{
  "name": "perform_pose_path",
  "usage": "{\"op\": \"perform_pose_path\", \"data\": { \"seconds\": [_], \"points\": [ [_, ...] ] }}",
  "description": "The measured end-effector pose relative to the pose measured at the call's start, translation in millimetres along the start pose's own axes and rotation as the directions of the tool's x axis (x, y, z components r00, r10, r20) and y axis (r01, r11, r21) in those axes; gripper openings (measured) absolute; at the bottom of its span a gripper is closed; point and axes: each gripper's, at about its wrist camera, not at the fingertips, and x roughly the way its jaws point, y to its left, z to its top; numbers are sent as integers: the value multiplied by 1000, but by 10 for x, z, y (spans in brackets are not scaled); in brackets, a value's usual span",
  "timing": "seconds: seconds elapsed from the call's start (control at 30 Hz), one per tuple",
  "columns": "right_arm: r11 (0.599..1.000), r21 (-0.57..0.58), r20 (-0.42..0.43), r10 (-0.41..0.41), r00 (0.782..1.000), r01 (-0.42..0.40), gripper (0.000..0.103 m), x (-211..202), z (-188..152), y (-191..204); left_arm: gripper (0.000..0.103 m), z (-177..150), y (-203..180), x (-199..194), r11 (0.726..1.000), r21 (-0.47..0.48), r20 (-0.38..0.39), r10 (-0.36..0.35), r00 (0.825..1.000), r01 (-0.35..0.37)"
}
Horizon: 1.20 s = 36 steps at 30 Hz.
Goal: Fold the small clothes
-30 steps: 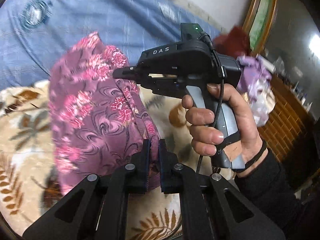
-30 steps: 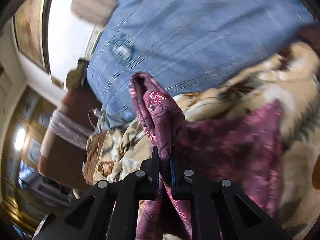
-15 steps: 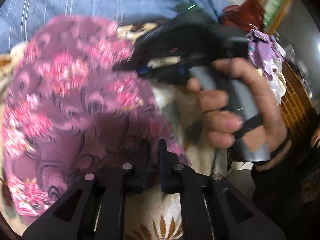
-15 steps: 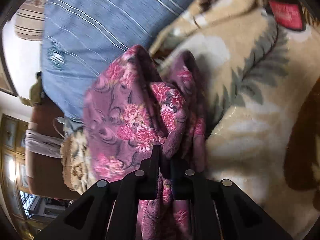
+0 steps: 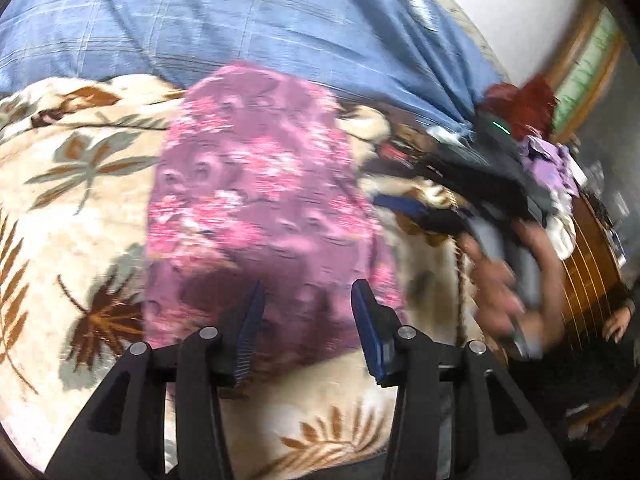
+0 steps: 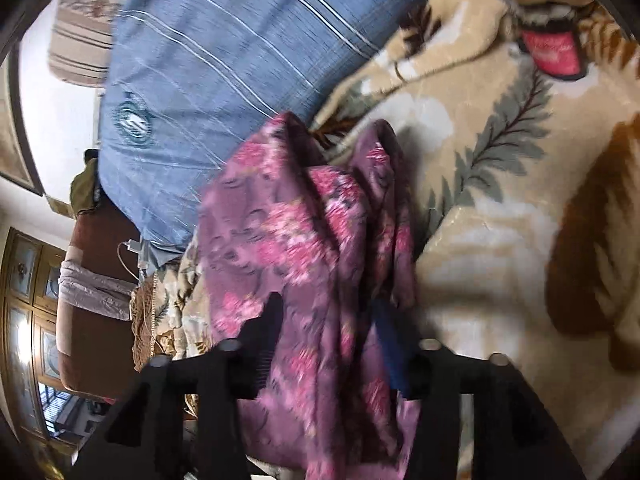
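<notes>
A purple garment with pink flowers [image 5: 260,200] lies folded on the beige leaf-patterned blanket [image 5: 80,200]. My left gripper [image 5: 308,312] hovers over the garment's near edge. Its jaws are opening, and the cloth lies under the gap without the pads [image 5: 252,320] pressing it. In the right wrist view the same garment [image 6: 288,240] is bunched in long folds. My right gripper [image 6: 328,320] is also opening, with cloth still lying loose between its fingers. A blurred hand [image 5: 500,280] holds that gripper at the right of the left wrist view.
A blue striped pillow [image 5: 260,28] lies behind the garment. A heap of lilac and white clothes [image 5: 552,172] and something red [image 5: 516,100] sit at the right. A brown armchair [image 6: 88,288] and a white charger cable [image 6: 132,248] are beside the bed.
Both grippers came down with the garment and laid it on the blanket. Both were shut on the cloth earlier; now their jaws have parted and the cloth is let go.
</notes>
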Motion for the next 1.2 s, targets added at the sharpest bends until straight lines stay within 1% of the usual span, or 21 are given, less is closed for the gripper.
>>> {"op": "perform_pose_path", "data": {
  "seconds": [0.1, 0.13, 0.2, 0.27, 0.33, 0.43, 0.5, 0.53, 0.57, 0.6, 0.63, 0.67, 0.7, 0.73, 0.77, 0.83, 0.9, 0.97, 1.07, 1.13, 1.2],
  "points": [
    [1000, 5, -18, 18, 1000, -18, 53, -14, -325, -58, 43, -68, 79, 186, 1000, -23, -39, 17, 999, -18],
    [1000, -1, -32, 6, 999, -6, 53, 7, -423, -67, 43, -87, 90, 254, 999, -24, -52, 22, 998, -24],
    [999, -18, -47, -44, 998, 43, 46, 48, -558, -52, 43, -167, 67, 374, 999, -10, -65, 49, 997, -50],
    [994, -46, -64, -99, 993, 96, 21, 101, -594, -27, 43, -225, 43, 428, 997, 0, -68, 75, 995, -75],
    [993, -48, -62, -108, 992, 105, 4, 100, -606, -3, 43, -249, -2, 400, 996, 9, -65, 93, 994, -92],
    [992, -65, 17, -105, 994, 106, 4, -184, -720, 95, 45, -244, -56, 276, 999, 8, -62, 53, 997, -53],
    [985, -55, 29, -164, 986, 166, 4, -193, -828, 37, 45, -272, -64, 246, 999, 16, -71, 47, 996, -46],
    [976, -32, -11, -214, 977, 213, 4, -84, -871, -74, 45, -272, -67, 272, 999, 18, -86, 46, 995, -45],
    [975, -6, -69, -224, 972, 224, 4, 40, -887, -174, 45, -264, -72, 298, 999, 17, -104, 49, 993, -48],
    [978, 8, -94, -207, 974, 208, 4, 93, -869, -207, 45, -257, -73, 272, 999, 16, -107, 46, 993, -45],
    [979, -1, -76, -204, 976, 205, 5, 52, -848, -172, 45, -238, -73, 208, 999, 12, -99, 30, 995, -29],
    [980, -33, -46, -200, 979, 198, 13, -6, -840, -98, 45, -209, -70, 143, 1000, 7, -92, 13, 996, -12],
    [978, -54, -27, -205, 978, 203, 14, -41, -847, -50, 45, -180, -56, 83, 1000, 2, -86, 0, 996, 0],
    [975, -75, -10, -212, 977, 211, 20, -61, -853, 9, 48, -135, -37, 34, 1000, -4, -80, -7, 997, 7],
    [970, -98, 1, -225, 974, 224, 33, -60, -855, 68, 49, -87, 6, -39, 1000, -16, -68, -11, 998, 10],
    [962, -132, 11, -241, 971, 240, 46, -64, -844, 153, 52, 17, 107, -152, 999, -41, -45, -6, 999, 4],
    [951, -166, 45, -259, 965, 262, 46, -158, -808, 287, 54, 129, 254, -254, 998, -70, -21, 5, 1000, -6],
    [954, -191, 86, -219, 972, 231, 57, -316, -683, 417, 54, 247, 395, -290, 995, -100, -12, 12, 1000, -13],
    [971, -191, 117, -123, 985, 144, 64, -452, -328, 588, 55, 509, 603, -230, 990, -138, -8, 20, 1000, -21],
    [969, -224, 104, -85, 991, 107, 65, -340, 28, 691, 57, 659, 727, -118, 987, -161, -17, 14, 1000, -16],
    [973, -213, 108, -64, 992, 86, 65, -170, 327, 719, 57, 816, 863, 72, 979, -205, -44, 2, 999, -11]
  ]
}}
